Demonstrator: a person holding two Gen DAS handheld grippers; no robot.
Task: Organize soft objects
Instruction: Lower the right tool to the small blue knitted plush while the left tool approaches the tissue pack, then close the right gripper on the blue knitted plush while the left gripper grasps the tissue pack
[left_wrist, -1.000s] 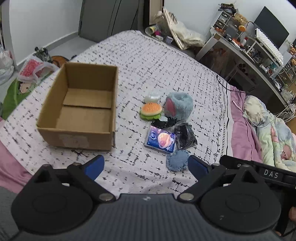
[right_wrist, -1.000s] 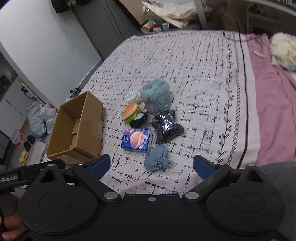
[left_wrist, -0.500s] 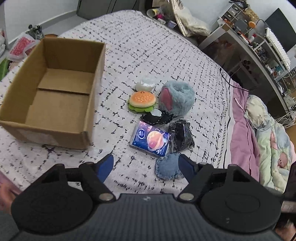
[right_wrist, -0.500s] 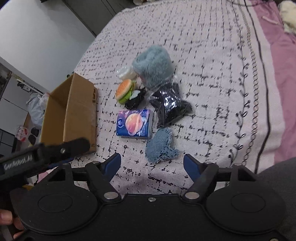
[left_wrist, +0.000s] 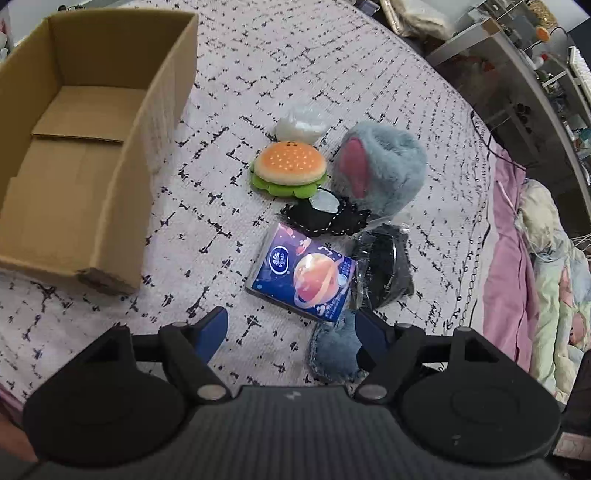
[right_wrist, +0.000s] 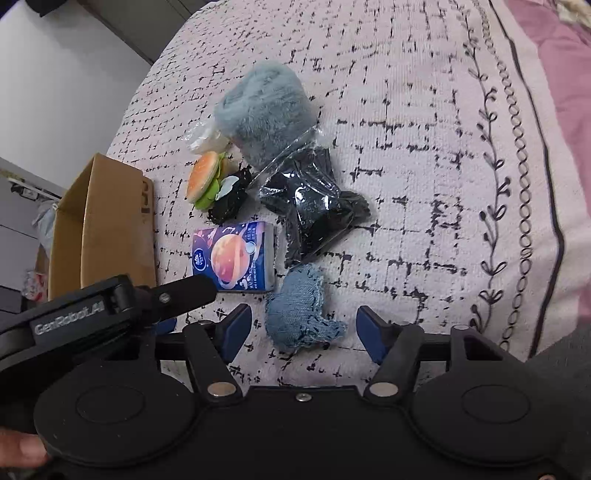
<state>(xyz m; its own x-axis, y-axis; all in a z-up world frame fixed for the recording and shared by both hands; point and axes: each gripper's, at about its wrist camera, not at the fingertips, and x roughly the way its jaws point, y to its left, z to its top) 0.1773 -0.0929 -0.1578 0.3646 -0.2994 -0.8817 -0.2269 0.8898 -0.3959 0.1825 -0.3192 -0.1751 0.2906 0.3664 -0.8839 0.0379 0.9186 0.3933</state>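
Note:
Several soft items lie together on the bed: a burger plush (left_wrist: 288, 168) (right_wrist: 203, 181), a fluffy grey-blue plush (left_wrist: 380, 166) (right_wrist: 264, 110), a blue tissue pack (left_wrist: 303, 277) (right_wrist: 232, 256), a black item in a clear bag (left_wrist: 384, 271) (right_wrist: 314, 214), a small black lace piece (left_wrist: 325, 218) (right_wrist: 229, 201), a white bagged item (left_wrist: 301, 123) and a denim pad (left_wrist: 334, 354) (right_wrist: 299, 308). An empty cardboard box (left_wrist: 74, 147) (right_wrist: 99, 229) sits to their left. My left gripper (left_wrist: 291, 332) is open just short of the tissue pack. My right gripper (right_wrist: 304, 332) is open around the denim pad.
The bed has a white black-patterned cover (left_wrist: 332, 74) with a pink sheet (left_wrist: 506, 277) at the right edge. A desk with clutter (left_wrist: 517, 66) stands beyond the bed. The left gripper's body (right_wrist: 110, 306) crosses the lower left of the right wrist view.
Both grippers have moved forward and down toward the pile. The right gripper now straddles the denim pad; the left gripper has closed in on the tissue pack. Both stay open.

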